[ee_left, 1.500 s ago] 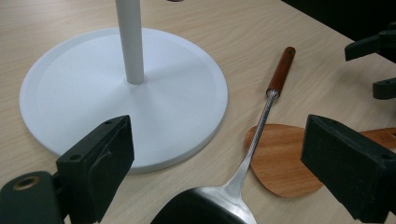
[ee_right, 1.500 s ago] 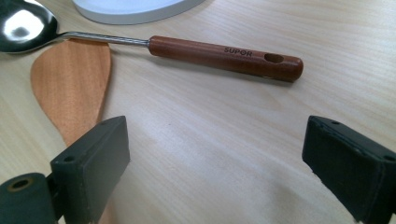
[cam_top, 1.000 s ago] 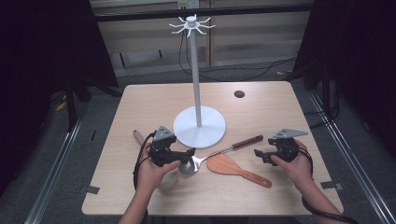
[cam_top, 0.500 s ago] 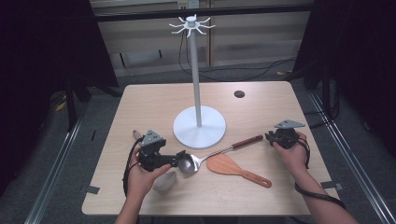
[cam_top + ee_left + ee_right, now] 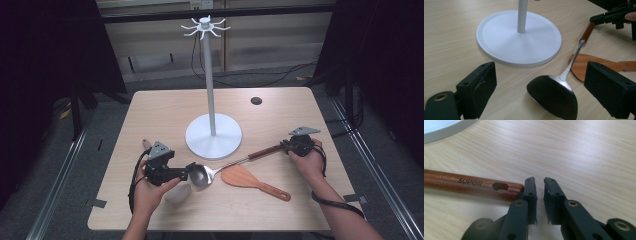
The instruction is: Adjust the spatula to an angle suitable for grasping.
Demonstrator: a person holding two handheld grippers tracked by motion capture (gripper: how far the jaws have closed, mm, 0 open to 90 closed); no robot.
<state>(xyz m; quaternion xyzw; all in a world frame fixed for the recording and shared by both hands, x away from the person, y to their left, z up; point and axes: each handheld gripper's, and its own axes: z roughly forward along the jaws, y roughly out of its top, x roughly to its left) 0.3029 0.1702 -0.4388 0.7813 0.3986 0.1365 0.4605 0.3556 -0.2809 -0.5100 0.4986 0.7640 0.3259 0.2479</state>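
Ladle (image 5: 210, 172) lies flat on the table (image 5: 165, 107) by the stand's base (image 5: 214, 136). Right gripper (image 5: 539, 182) has just been closing, nearly shut on nothing, nudging the handle's end. Left gripper (image 5: 539, 82) waits wide open around the bowl, probably to steady it.

Far half of table (image 5: 165, 107) lay open. White stand (image 5: 213, 135) blocked the centre; ladle (image 5: 220, 170) and wooden spatula (image 5: 252, 181) crossed the near strip between the grippers.
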